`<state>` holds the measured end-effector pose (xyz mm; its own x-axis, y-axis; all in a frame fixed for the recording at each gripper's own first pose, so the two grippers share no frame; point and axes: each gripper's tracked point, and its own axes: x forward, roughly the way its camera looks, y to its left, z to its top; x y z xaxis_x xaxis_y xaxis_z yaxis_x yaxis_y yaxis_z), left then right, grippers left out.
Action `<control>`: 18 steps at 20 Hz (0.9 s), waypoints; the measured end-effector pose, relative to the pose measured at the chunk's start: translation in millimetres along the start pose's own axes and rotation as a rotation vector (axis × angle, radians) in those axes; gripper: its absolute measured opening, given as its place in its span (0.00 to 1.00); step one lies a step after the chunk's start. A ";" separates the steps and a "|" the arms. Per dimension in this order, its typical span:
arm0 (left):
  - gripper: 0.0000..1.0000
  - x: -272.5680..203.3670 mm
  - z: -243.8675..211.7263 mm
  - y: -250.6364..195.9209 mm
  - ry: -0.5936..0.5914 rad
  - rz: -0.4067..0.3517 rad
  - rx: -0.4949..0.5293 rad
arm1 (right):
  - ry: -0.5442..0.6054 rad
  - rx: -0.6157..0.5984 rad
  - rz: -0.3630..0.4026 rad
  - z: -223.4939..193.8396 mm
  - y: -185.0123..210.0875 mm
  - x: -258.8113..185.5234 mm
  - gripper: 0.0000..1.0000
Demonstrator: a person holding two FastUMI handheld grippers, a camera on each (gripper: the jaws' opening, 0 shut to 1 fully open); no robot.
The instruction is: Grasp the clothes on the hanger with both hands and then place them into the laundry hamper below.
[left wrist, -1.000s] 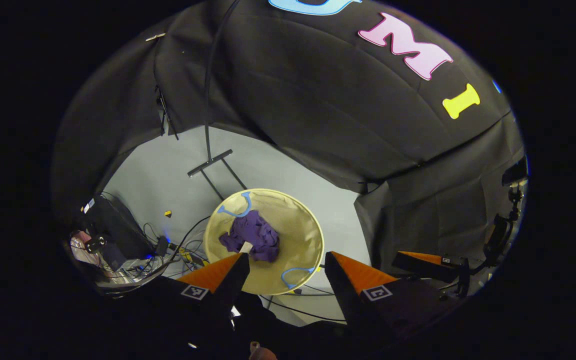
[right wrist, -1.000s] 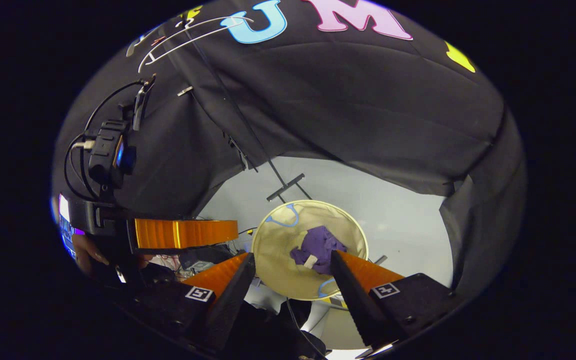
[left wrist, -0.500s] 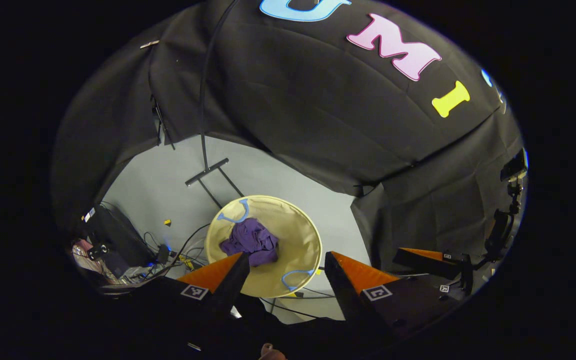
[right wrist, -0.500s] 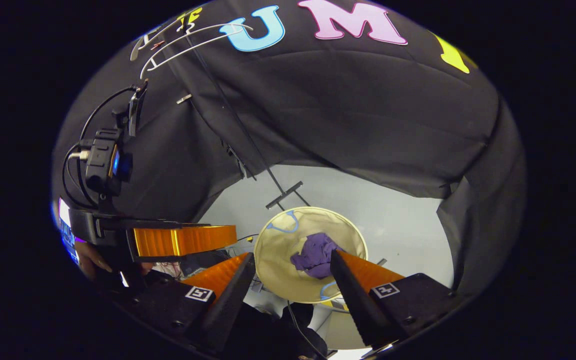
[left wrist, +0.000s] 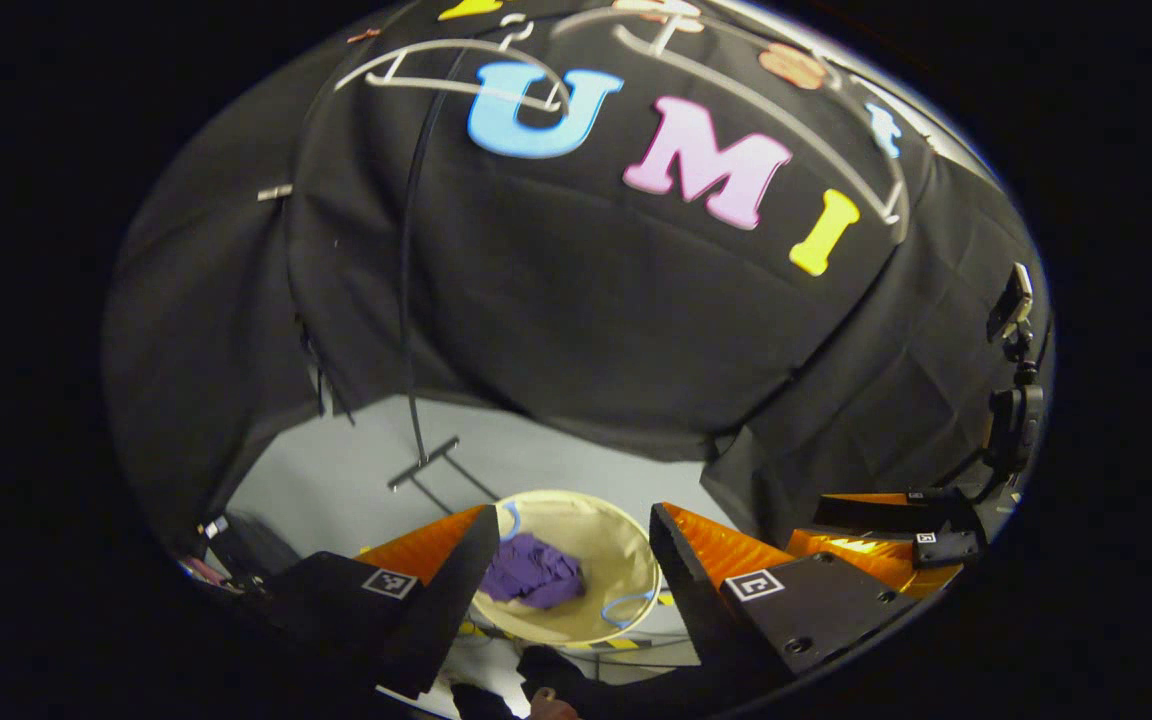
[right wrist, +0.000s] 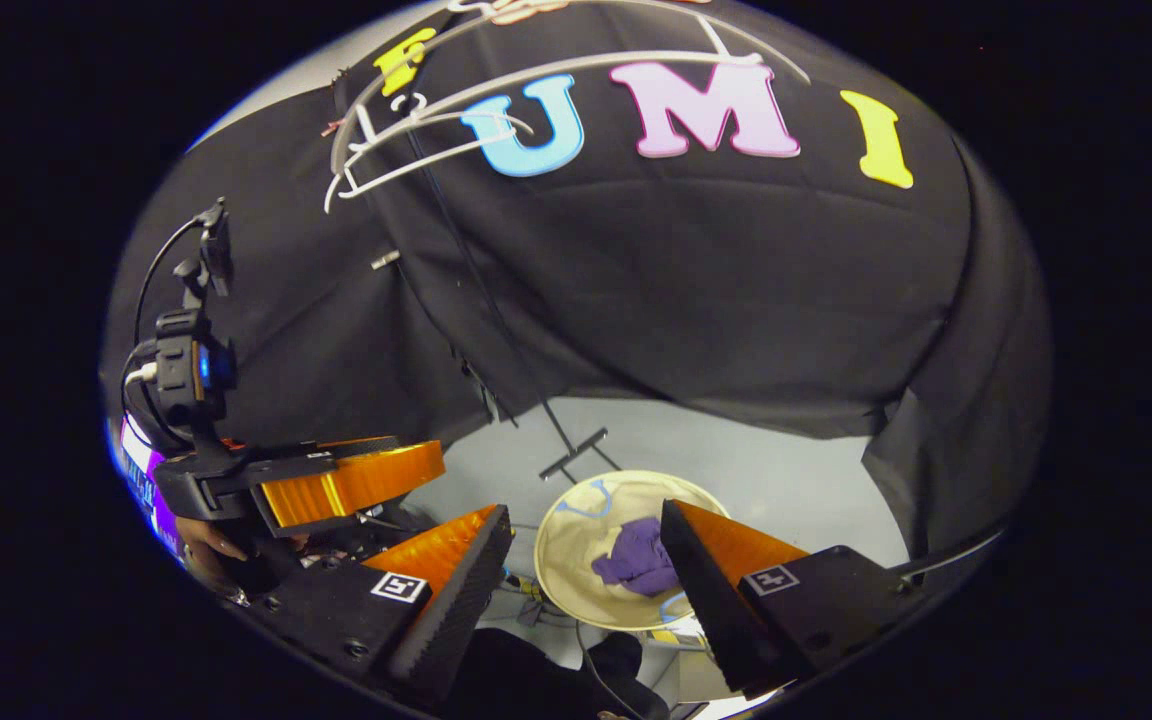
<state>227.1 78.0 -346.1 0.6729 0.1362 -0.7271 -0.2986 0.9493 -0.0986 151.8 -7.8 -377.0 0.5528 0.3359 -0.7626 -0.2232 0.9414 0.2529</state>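
A purple garment (left wrist: 531,572) (right wrist: 636,562) lies crumpled inside the round cream hamper (left wrist: 621,560) (right wrist: 571,545), which stands on the grey floor. My left gripper (left wrist: 573,510) hangs well above the hamper, open, with nothing between its fingers. My right gripper (right wrist: 586,508) is open and empty too, also high over the hamper. Each gripper also appears in the other's view, the right gripper (left wrist: 886,525) to the right and the left gripper (right wrist: 346,480) to the left. Bare white hangers (left wrist: 456,80) (right wrist: 416,150) hang at the top against the black cloth.
The clothes rack's thin black pole (left wrist: 406,300) runs down to its foot (left wrist: 423,462) (right wrist: 576,455) just behind the hamper. Cables and dark equipment (left wrist: 236,550) lie on the floor at the left. Black cloth walls close in on all sides.
Both grippers have tilted upward and risen, so the hamper has slid lower in both views and the bare hangers have come into sight. The garment stays in the hamper.
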 end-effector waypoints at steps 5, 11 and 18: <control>0.95 -95.7 55.4 -20.5 -0.182 -0.088 0.110 | -0.195 -0.018 -0.052 30.0 42.7 -64.2 0.99; 0.95 -215.9 90.8 -33.6 -0.407 -0.226 0.184 | -0.517 -0.022 -0.116 78.0 104.0 -166.8 0.98; 0.92 -287.0 113.1 -41.4 -0.612 -0.281 0.273 | -0.844 -0.041 -0.220 100.9 147.0 -269.9 1.00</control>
<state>122.9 31.6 -56.4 0.9813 -0.0649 -0.1811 0.0670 0.9977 0.0055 50.8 42.9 -73.9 0.9931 0.0727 -0.0918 -0.0617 0.9911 0.1178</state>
